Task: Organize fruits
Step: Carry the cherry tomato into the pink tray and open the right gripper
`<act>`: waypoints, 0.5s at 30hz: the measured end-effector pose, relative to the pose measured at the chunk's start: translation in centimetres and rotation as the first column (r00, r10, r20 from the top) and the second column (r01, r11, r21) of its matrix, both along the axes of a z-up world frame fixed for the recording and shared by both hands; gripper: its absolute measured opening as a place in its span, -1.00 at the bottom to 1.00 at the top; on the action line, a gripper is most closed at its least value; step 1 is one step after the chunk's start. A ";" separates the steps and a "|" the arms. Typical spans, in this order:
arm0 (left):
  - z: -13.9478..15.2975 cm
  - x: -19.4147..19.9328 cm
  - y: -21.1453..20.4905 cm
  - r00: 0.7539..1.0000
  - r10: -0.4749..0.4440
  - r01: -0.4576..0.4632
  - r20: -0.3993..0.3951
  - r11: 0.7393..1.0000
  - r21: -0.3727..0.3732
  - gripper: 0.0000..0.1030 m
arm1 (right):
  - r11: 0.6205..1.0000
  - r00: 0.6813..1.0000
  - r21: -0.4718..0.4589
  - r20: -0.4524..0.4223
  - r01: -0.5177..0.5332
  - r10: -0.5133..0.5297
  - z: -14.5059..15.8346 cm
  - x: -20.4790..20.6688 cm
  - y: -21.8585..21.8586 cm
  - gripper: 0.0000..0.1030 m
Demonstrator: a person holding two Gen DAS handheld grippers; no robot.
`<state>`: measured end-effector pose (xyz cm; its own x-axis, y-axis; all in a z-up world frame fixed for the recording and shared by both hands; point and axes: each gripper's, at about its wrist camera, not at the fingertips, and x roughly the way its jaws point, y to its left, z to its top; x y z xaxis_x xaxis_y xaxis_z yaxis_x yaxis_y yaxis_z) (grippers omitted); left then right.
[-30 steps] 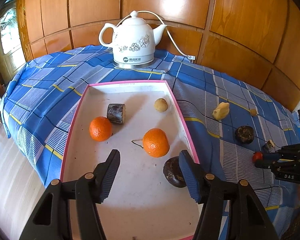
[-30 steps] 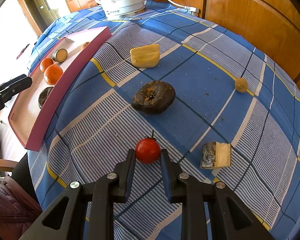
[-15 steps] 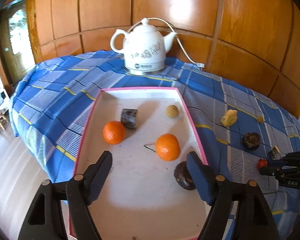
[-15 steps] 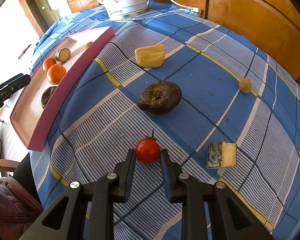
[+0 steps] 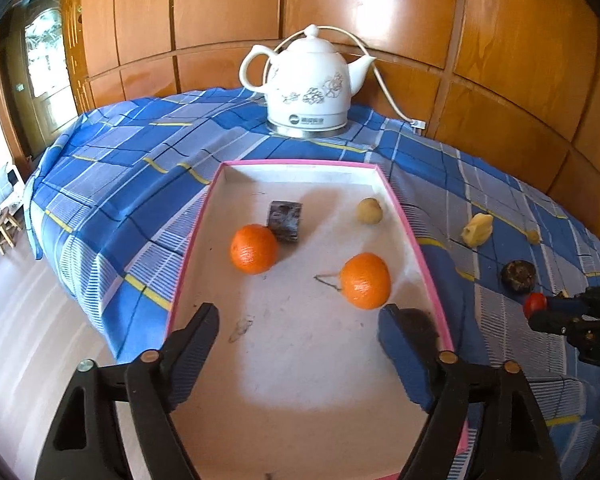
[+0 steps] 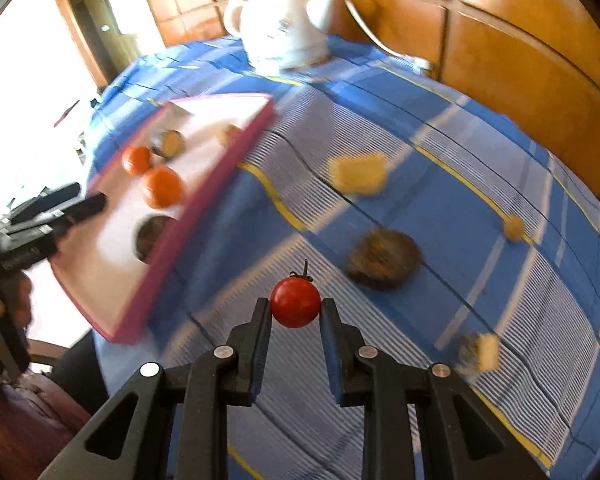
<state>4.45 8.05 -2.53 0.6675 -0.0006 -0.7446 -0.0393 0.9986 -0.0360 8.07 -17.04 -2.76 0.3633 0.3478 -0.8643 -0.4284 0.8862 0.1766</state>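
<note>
Gripping a cherry tomato (image 6: 295, 307) in our right tool (image 6: 295, 312), we hang our left tool (image 5: 300, 344), jaws just widened and empty, over the pink tray (image 5: 420, 240) beside two oranges (image 5: 254, 249).

two oranges (image 5: 253, 249) (image 5: 365, 280), one cherry tomato (image 6: 295, 302), one kettle (image 5: 307, 88), one tray (image 5: 198, 224), perhaps two dark round fruits (image 6: 383, 259) (image 6: 153, 236)

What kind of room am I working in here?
Probably a home dining or sitting room: wood-panelled walls, a table under a blue plaid cloth, and a white electric kettle plugged in at the back.
</note>
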 end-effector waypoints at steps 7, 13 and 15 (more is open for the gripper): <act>-0.1 -0.2 0.9 1.000 0.009 -0.009 0.005 1.000 -0.013 0.78 | 0.996 0.999 0.083 0.015 -0.034 0.033 1.2 1.2 4.4 -0.52; -0.3 -0.3 1.4 1.000 0.017 -0.017 0.003 1.000 -0.018 0.86 | 0.992 0.999 0.121 0.024 -0.041 0.038 1.9 2.6 7.3 -0.52; -0.4 -0.4 1.5 1.000 0.017 -0.017 0.001 1.000 -0.020 0.88 | 0.991 0.999 0.127 0.024 -0.041 0.038 2.0 3.1 8.1 -0.52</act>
